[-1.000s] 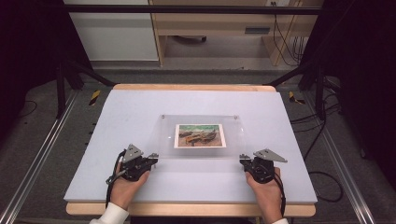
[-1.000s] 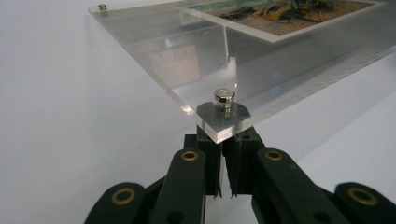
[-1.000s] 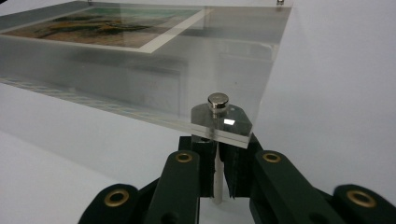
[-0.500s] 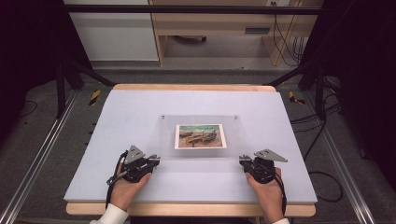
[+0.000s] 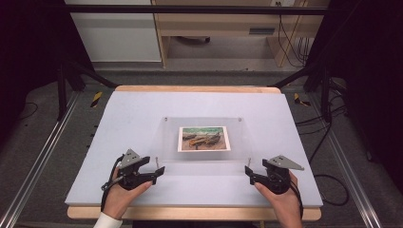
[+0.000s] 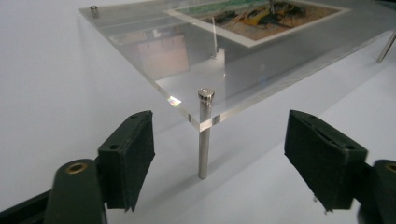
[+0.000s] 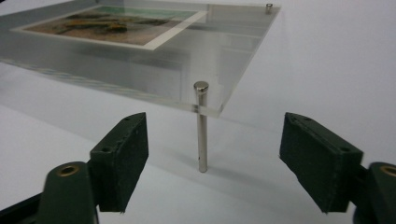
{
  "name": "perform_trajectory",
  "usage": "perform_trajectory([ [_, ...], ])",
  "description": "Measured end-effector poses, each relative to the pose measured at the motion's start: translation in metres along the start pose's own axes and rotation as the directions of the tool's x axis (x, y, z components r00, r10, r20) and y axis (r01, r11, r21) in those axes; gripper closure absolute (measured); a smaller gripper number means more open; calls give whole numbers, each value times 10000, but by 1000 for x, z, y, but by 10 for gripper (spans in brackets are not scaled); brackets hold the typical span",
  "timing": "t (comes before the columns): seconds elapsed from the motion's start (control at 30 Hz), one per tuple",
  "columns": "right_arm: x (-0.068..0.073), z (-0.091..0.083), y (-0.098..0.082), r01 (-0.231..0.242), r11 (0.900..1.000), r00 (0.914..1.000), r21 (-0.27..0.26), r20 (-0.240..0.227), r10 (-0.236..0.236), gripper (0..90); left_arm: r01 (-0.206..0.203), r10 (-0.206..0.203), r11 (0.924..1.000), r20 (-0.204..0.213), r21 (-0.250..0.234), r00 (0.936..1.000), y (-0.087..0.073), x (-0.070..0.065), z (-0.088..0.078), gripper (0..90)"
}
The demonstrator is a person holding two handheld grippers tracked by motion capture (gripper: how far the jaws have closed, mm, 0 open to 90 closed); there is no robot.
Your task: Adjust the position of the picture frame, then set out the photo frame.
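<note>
A clear acrylic plate (image 5: pixel 161 137) stands raised on thin metal pins in the middle of the white table, and a landscape picture (image 5: pixel 204 138) lies on it. My left gripper (image 5: pixel 159 169) rests at the plate's near left corner. Its jaws have just been opening and stand open either side of that corner's pin (image 6: pixel 204 140) without touching it. My right gripper (image 5: pixel 248 172) sits at the near right corner, its jaws also just opened and open, with the pin (image 7: pixel 201 135) untouched between them. Both gripper views show the plate's (image 6: pixel 243 79) (image 7: pixel 219 51) edge just ahead.
The white table top (image 5: pixel 119 118) has a wooden front edge (image 5: pixel 190 213). Dark frame posts (image 5: pixel 62 80) and cables (image 5: pixel 328 142) flank it. A pale cabinet (image 5: pixel 114 33) and a wooden desk (image 5: pixel 214 23) stand behind.
Both grippers' jaws have opened from shut. The hands stay at the plate's near corners, and the plate and picture have not moved.
</note>
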State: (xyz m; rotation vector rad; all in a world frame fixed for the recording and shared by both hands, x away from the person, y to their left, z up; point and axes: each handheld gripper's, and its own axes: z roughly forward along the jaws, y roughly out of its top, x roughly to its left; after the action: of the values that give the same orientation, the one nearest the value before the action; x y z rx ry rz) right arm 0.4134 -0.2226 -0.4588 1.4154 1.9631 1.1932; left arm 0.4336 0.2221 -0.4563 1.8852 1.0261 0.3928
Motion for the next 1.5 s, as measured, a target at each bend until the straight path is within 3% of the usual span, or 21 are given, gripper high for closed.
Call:
perform_trajectory([
  [0.13, -5, -3, 4, -261, 9993, 9997, -270, -43, 260, 176, -29, 34, 9996, 167, -290, 9999, 3, 1, -1, 147],
  [0.27, -6, -3, 7, -189, 9987, 9997, -474, -152, 182, 148, -57, 74, 9984, 303, -571, 9995, 6, 0, -1, 82],
  [0.53, -4, 7, 23, 207, 9988, 9996, -447, -200, -216, 177, 121, -125, 9986, -78, -521, 9999, 13, 2, 6, 134],
  [0.8, -10, 26, 45, 321, 9994, 9983, 157, -498, -312, 246, 388, -386, 9991, 126, -145, 9992, 32, 12, 19, 202],
  [0.83, -11, 28, 46, 346, 9992, 9980, 196, -529, -335, 246, 1009, -1011, 9949, -400, -90, 9941, 33, 8, 20, 206],
  [1.13, -22, 40, 49, 60, 9995, 9957, 321, -927, -30, 231, 1444, -1444, 9895, -268, 2, 9892, 28, 14, 26, 205],
  [1.3, -21, 43, 48, -52, 9991, 9932, 417, -1162, 100, 231, 1751, -1751, 9845, 41, 38, 9845, 26, 14, 26, 205],
  [1.5, -15, 48, 48, -26, 9985, 9908, 545, -1349, 100, 237, 1901, -1901, 9818, 99, 36, 9817, 26, 15, 29, 198],
])
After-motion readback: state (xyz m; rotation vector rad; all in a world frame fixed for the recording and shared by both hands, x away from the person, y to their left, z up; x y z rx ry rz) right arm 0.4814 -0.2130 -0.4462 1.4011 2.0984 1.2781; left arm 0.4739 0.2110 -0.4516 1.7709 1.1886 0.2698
